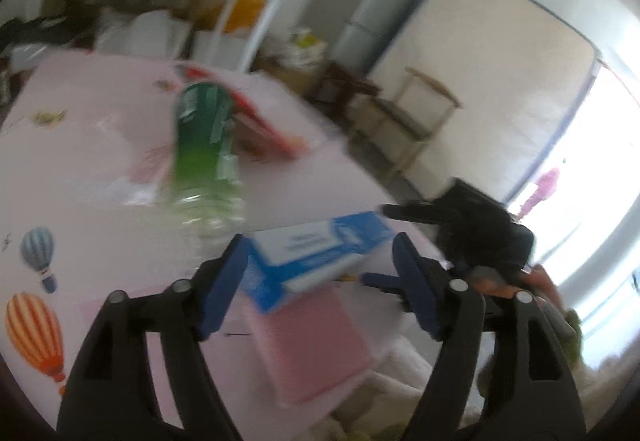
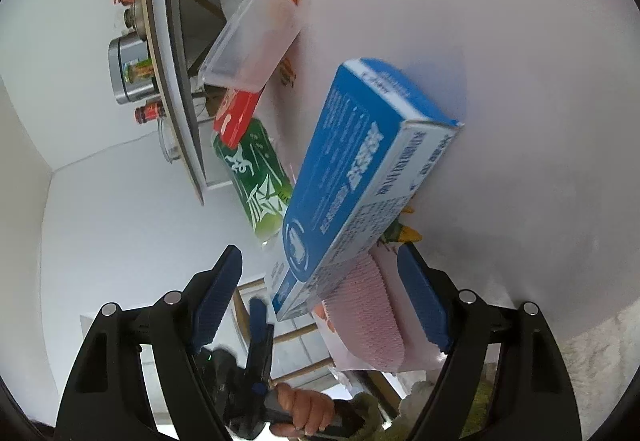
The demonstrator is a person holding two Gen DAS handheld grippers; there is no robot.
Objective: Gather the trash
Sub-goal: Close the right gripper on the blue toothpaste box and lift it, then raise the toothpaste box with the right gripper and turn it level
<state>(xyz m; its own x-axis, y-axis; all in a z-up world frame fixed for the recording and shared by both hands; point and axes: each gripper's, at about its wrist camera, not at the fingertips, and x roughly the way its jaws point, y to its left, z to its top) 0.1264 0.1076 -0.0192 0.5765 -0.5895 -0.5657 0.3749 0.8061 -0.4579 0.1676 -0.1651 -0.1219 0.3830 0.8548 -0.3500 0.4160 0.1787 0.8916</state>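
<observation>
At the bench's near edge: blue-and-white rectangular cardboard box (image 1: 320, 257), overhanging. Light, stiff, crushable; grip across narrow sides. Left hand-held gripper (image 1: 320, 289) and right hand-held gripper (image 2: 320, 301) both apart, unclamped.

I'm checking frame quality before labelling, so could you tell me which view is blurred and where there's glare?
Left wrist view: motion-blurred, the green bottle and blue box smeared, the window blown out white. Right wrist view: sharp, print on the blue box crisp, the scene rolled sideways, even light.
</observation>
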